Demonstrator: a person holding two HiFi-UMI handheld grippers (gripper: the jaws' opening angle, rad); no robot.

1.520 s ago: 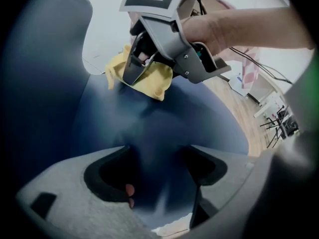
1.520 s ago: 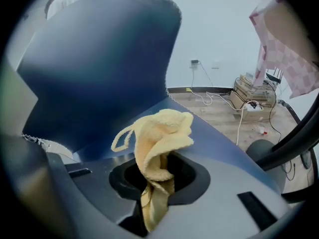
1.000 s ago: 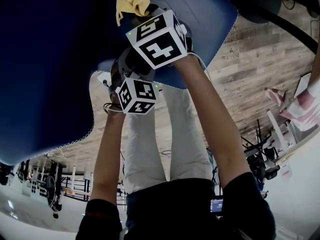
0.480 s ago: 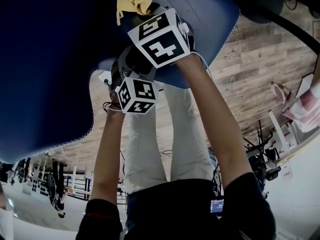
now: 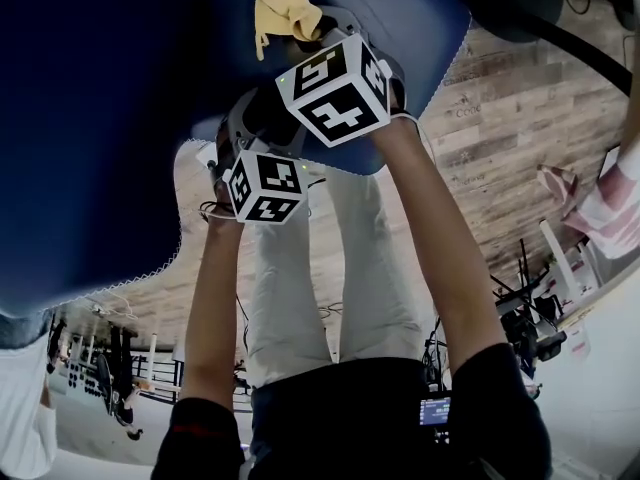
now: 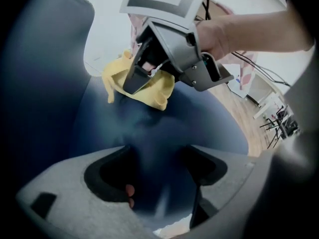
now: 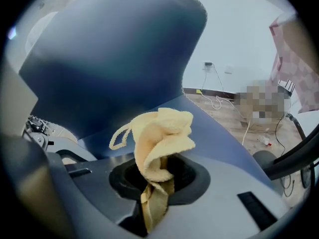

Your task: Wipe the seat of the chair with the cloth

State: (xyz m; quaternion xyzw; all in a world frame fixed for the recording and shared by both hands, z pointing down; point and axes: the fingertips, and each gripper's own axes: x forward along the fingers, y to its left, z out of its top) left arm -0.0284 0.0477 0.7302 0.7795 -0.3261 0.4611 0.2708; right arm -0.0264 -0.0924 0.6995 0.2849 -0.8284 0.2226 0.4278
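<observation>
The blue chair seat (image 5: 120,118) fills the upper left of the head view. A crumpled yellow cloth (image 5: 285,8) rests on it near the top, with my right gripper (image 5: 303,30) shut on it. In the right gripper view the cloth (image 7: 162,133) bunches up out of the closed jaws of the right gripper (image 7: 157,185), with the seat (image 7: 219,133) beyond. My left gripper (image 5: 245,128) sits at the seat's front edge. In the left gripper view the left gripper (image 6: 159,183) has its jaws closed on the blue seat (image 6: 164,128); the cloth (image 6: 144,86) and right gripper (image 6: 133,83) are just ahead.
A wood-plank floor (image 5: 520,118) lies to the right of the chair. A black chair base (image 5: 520,8) stands at the top right. A person in a striped garment (image 5: 610,208) is at the right edge. Cables (image 7: 217,101) trail on the floor by the wall.
My right gripper has slid a little to the right across the seat with the cloth in it. The left gripper has barely moved.
</observation>
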